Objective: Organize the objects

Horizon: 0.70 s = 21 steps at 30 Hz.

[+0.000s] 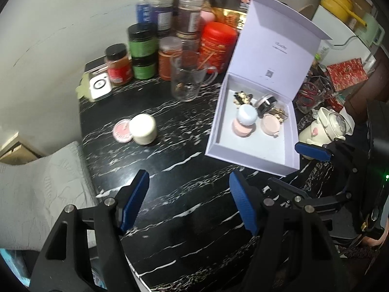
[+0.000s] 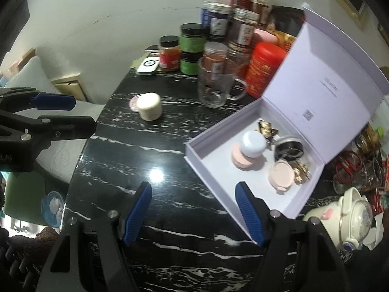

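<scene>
Both grippers hang empty over the black marble table [image 1: 170, 194] — the left gripper [image 1: 189, 202] and the right gripper [image 2: 194, 214] each with blue pads spread and nothing between them. Beyond them sits the open white box [image 1: 252, 150], holding a pale blue jar [image 1: 247, 114] and pink compacts. Well apart, near the jars, stands a cream jar [image 1: 143, 129], touching a pink tin [image 1: 122, 130].

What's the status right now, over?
Both grippers, left and right, open, empty. Cream jar and pink tin outside the open box. Nothing in the way.
</scene>
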Each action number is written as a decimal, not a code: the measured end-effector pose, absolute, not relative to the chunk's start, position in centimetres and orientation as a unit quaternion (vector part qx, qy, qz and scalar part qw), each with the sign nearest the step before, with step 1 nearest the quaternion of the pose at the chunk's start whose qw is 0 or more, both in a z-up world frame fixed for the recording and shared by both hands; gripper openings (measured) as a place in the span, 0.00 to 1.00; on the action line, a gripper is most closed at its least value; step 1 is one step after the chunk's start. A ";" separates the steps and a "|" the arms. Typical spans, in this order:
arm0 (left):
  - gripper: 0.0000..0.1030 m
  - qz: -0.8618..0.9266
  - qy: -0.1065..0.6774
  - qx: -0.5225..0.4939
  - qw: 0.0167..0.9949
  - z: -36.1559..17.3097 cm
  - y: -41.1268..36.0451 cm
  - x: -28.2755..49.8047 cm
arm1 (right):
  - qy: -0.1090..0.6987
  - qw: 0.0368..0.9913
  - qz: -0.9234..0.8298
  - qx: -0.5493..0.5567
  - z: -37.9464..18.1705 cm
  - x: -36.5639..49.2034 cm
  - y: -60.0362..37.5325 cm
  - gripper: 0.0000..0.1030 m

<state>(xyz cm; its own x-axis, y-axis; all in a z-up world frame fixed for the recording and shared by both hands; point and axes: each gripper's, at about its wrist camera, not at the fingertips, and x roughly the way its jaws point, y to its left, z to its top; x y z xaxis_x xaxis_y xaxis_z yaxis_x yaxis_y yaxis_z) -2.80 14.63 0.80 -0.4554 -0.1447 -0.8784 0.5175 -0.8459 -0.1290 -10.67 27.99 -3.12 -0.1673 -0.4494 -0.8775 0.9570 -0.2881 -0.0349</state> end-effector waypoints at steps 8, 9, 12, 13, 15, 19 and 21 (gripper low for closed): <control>0.66 -0.817 0.223 0.483 0.222 -0.4 12.9 1.1 | 0.334 0.524 -0.672 0.402 -4.3 -7.5 26.1 0.70; 0.66 -0.815 0.226 0.484 0.224 -0.7 12.7 1.5 | 0.336 0.525 -0.670 0.403 -4.4 -7.2 25.9 0.70; 0.66 -0.809 0.232 0.488 0.231 -1.3 12.2 2.6 | 0.341 0.529 -0.662 0.406 -5.0 -6.3 25.3 0.70; 0.66 -0.807 0.235 0.489 0.232 -1.5 12.1 2.9 | 0.343 0.530 -0.660 0.408 -5.2 -6.0 25.1 0.70; 0.66 -0.803 0.242 0.492 0.235 -2.1 11.6 3.6 | 0.346 0.531 -0.655 0.411 -5.6 -5.5 24.7 0.70; 0.66 -0.795 0.255 0.497 0.238 -3.1 10.8 4.7 | 0.349 0.529 -0.651 0.419 -6.4 -4.6 23.9 0.70; 0.66 -0.791 0.261 0.500 0.237 -3.6 10.5 5.3 | 0.349 0.524 -0.651 0.425 -6.9 -4.2 23.7 0.70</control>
